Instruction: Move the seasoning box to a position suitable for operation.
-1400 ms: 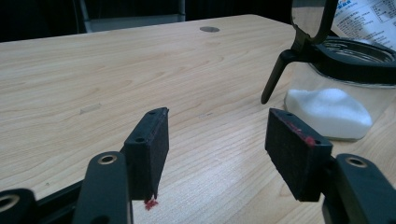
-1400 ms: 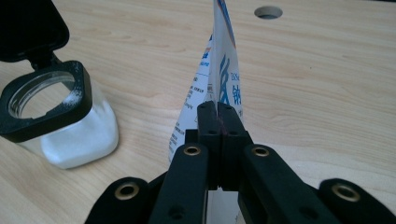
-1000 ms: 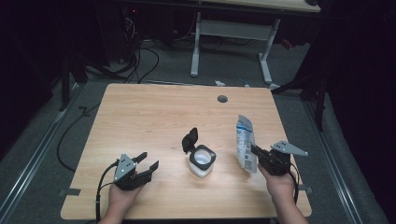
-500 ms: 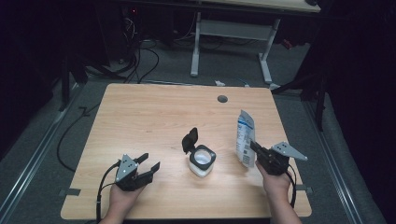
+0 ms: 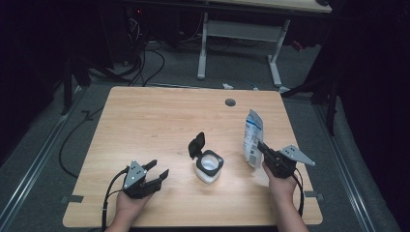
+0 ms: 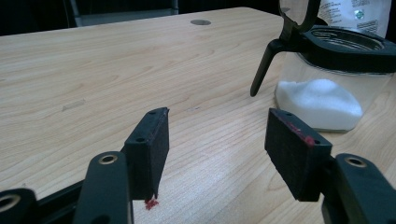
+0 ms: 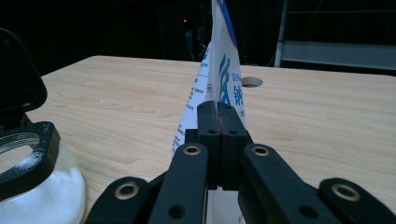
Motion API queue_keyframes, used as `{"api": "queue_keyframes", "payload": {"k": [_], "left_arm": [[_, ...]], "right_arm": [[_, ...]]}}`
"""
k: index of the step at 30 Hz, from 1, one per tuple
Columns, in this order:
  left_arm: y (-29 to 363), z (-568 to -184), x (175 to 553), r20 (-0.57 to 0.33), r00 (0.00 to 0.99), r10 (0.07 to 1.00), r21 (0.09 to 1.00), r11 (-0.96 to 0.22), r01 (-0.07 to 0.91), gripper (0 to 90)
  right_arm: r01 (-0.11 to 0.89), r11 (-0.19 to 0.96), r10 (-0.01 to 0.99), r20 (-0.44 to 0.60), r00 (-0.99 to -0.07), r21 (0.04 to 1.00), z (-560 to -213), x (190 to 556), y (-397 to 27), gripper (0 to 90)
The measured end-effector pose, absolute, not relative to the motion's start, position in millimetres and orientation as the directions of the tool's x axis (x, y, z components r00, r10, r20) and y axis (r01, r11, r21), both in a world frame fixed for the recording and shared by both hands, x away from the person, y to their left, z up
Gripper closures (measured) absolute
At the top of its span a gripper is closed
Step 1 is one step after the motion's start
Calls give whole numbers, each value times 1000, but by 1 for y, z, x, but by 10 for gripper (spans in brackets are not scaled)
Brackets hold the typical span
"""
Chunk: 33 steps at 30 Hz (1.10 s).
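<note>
High view: wooden table [image 5: 159,121] on grey floor [image 5: 58,145], surroundings seemingly dark.

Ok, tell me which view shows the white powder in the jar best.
The left gripper view: the white powder lies heaped behind the jar's clear wall, close up. The right gripper view catches the jar at its left edge with powder low inside. The high view shows white down the open mouth.

White pouch [image 5: 252,139] with blue print, upright, thin edge pinched in right gripper [image 5: 262,146], at 3 o'clock of jar. Clear jar [image 5: 209,167] with white powder, black rim, black flip lid open at 11 o'clock, table centre-front.
</note>
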<state>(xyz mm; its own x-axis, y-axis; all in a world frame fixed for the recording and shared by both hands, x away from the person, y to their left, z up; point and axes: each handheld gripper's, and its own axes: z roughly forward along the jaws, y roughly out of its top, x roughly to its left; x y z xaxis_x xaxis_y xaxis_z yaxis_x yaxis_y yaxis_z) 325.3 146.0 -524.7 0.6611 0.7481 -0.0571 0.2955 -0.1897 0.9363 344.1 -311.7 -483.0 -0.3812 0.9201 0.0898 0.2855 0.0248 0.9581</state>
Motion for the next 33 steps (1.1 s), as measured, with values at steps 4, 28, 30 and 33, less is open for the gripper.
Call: {"api": "queue_keyframes", "payload": {"k": [4,28,30,33], "left_arm": [[146,-525,326,-56,660,749,935,-192,297,404],[144,-525,324,-57,667,743,935,-195,297,403],[144,-525,325,-57,667,743,934,-195,298,404],[144,-525,324,-58,667,743,935,-195,298,404]], "right_arm": [[277,42,920,71,-385,960,-485,344,-312,900],[280,17,918,96,-386,960,-497,323,-324,845],[278,24,918,90,-387,960,-498,322,-323,869],[283,18,917,98,-387,959,-498,320,-323,869]]}}
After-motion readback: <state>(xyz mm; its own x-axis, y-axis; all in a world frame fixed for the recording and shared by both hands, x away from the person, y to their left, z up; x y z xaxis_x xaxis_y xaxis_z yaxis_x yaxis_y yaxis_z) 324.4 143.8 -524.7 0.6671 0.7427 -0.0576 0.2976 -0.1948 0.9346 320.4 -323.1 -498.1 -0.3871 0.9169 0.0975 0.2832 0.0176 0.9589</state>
